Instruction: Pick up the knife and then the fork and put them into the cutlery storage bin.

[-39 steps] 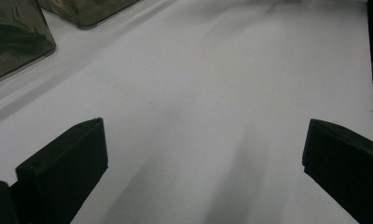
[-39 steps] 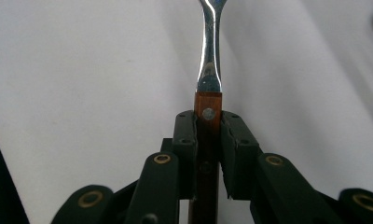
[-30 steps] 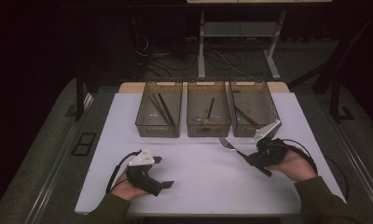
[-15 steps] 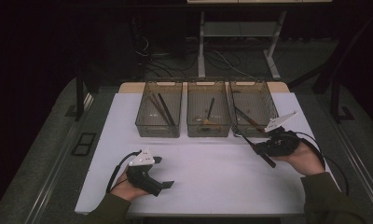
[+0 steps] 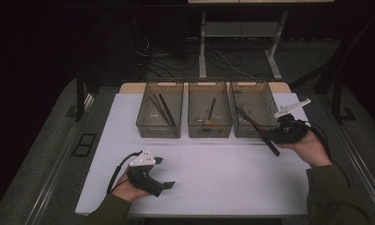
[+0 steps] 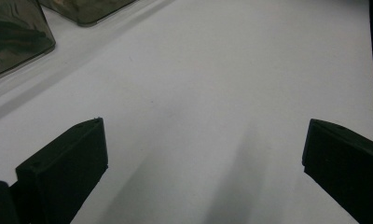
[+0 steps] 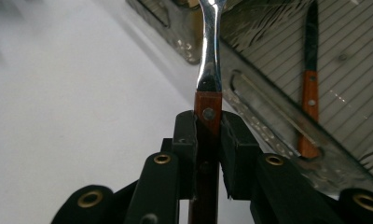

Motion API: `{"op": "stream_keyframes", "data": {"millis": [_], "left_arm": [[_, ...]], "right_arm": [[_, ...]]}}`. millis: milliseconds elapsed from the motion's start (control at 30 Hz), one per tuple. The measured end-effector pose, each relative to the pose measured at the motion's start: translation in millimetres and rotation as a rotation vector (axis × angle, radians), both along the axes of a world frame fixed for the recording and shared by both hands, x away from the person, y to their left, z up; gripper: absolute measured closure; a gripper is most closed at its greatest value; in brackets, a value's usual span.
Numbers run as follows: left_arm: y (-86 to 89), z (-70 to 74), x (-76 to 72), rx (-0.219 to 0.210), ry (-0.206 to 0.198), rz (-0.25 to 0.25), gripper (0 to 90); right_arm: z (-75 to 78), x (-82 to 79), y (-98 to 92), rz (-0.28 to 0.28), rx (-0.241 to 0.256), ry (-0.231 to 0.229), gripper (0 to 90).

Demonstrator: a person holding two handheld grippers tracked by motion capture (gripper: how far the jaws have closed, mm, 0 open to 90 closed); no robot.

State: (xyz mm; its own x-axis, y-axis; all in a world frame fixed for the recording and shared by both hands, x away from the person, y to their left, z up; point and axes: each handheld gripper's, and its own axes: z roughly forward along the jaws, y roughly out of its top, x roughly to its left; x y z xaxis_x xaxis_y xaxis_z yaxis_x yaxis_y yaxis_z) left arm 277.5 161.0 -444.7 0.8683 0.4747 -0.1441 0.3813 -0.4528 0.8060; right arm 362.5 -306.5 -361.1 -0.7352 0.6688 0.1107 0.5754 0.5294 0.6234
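Your right tool (image 5: 269,137) pinches the fork (image 7: 209,70) by its wooden handle, tines over the right bin (image 5: 265,132). It's stiff, light, slick steel: keep hold on the wood. Left tool (image 5: 163,173) rests spread.

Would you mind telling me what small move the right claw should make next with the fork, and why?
Probably ease the fork forward and lower it into the right bin. The right claw is shut on its wooden handle, its tines already reach over that bin's near wall, and a similar wooden-handled utensil lies inside.
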Motion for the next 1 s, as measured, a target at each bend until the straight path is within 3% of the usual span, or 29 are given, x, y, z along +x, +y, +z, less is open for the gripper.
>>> {"op": "stream_keyframes", "data": {"millis": [400,767,1000], "left_arm": [[0.0,0.1,-0.1,-0.002,0.000,-0.002,0.0],[0.0,0.2,-0.2,-0.005,0.000,-0.005,0.0],[-0.3,0.3,-0.7,-0.007,-0.002,-0.008,0.0]], "right_arm": [[24.7,27.9,-5.1,-0.058,0.000,-0.030,77.3],[45.2,65.1,-12.4,-0.144,-0.005,-0.065,77.3],[44.6,86.9,-12.2,-0.192,-0.012,-0.068,77.3]]}}
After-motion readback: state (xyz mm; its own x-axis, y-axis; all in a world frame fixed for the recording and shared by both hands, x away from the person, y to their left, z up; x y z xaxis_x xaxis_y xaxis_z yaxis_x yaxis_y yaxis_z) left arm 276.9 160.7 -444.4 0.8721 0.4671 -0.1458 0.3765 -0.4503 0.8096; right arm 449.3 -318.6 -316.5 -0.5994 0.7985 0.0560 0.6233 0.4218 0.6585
